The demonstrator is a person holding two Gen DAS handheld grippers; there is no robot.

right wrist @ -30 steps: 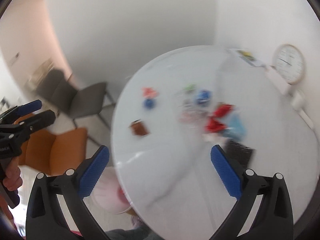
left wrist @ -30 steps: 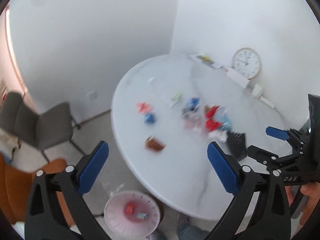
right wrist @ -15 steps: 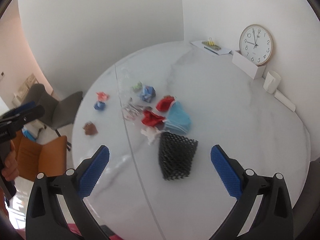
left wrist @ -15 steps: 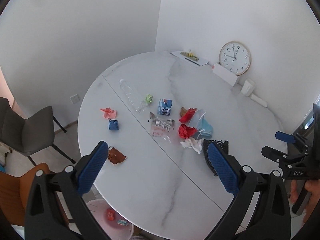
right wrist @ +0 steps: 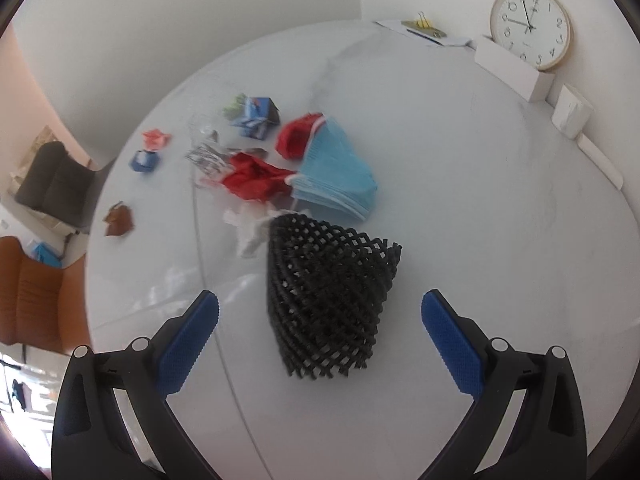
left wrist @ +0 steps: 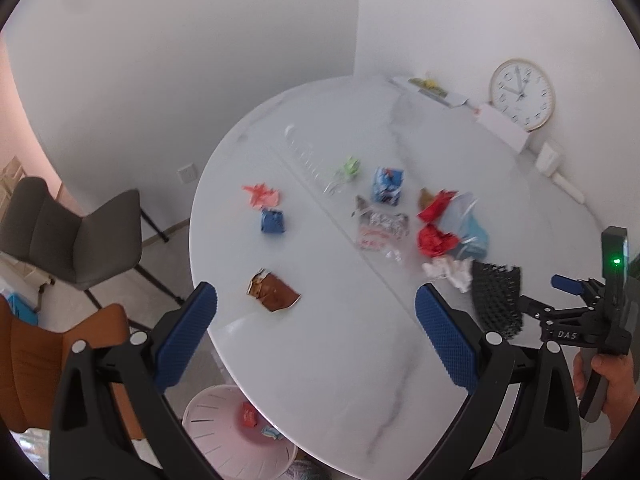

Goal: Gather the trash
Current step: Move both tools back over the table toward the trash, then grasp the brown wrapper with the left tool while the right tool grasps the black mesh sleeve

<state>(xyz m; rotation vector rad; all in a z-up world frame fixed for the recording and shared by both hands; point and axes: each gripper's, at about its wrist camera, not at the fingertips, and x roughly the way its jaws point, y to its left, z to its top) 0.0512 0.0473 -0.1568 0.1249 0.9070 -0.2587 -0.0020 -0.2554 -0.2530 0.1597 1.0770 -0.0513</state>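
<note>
Black foam net (right wrist: pixel 332 300) lies on the table (right wrist: pixel 460 184) between our wide-open, empty right tongs (right wrist: pixel 319 322), so we should lower squarely and pinch its middle; left tongs (left wrist: pixel 315 336) hang open, empty.

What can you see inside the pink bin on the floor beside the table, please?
In the left wrist view, the pink bin holds a red wrapper and a small light-blue piece. The table edge and the left gripper cover part of it.

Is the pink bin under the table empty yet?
Not empty. The pink bin on the floor by the table edge already holds a red wrapper and a small blue piece.
</note>
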